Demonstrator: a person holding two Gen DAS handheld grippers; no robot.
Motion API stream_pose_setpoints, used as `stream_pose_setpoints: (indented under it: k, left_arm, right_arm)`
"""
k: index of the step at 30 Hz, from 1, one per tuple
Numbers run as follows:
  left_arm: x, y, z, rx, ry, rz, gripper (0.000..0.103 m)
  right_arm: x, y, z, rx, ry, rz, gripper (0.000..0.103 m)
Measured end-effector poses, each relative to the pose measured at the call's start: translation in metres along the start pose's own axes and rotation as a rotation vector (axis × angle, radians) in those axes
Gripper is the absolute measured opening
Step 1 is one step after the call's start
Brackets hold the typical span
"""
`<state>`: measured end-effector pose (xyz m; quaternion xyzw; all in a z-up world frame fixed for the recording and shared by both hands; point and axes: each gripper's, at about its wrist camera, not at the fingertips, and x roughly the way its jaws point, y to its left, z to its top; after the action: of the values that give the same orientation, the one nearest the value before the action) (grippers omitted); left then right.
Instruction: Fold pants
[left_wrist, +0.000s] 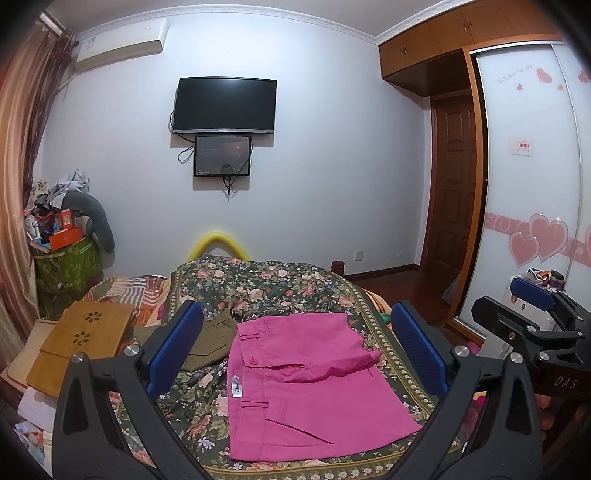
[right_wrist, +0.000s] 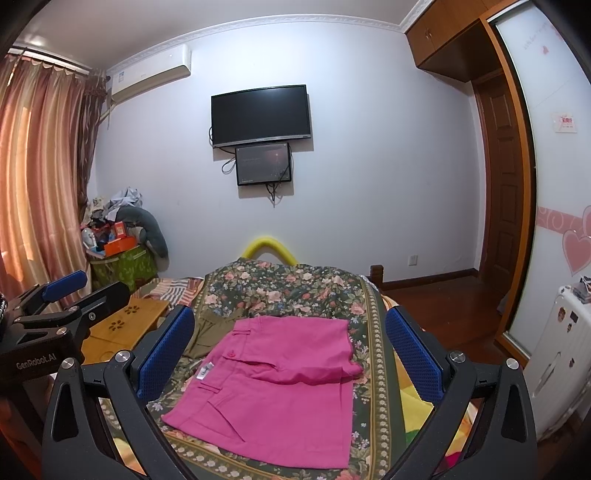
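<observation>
**Grippers raised, pants folded flat**

The left gripper (left_wrist: 295, 354) and right gripper (right_wrist: 291, 354), each a black two-finger frame with blue textured pads, are spread wide and hold nothing. Both hang above the work surface, clear of the cloth.

The bed covering, a dark green floral quilt with a patterned border (left_wrist: 280, 284), carries the work. The bright pink cotton pants (left_wrist: 314, 387) lie flat at its near end, folded into a compact rectangle, waistband and white label to the left. One upper layer lies across the far half, its edge slightly uneven.

Judgement: folding appears nearly or fully complete. At most, a final fold or edge smoothing remains. An olive-green garment (left_wrist: 214, 339) touches the pants' far-left corner, untouched.
</observation>
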<state>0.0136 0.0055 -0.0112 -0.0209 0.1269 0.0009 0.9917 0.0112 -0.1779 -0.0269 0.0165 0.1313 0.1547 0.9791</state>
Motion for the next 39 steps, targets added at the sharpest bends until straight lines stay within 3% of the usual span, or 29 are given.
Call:
stream_pose_setpoints:
  k: [39]
  left_arm:
    - [-0.0012,-0.0002,0.0043,0.002,-0.009,0.008,0.103]
  right_arm:
    - [0.0002,0.0019,0.0018,0.0,0.0,0.0,0.103]
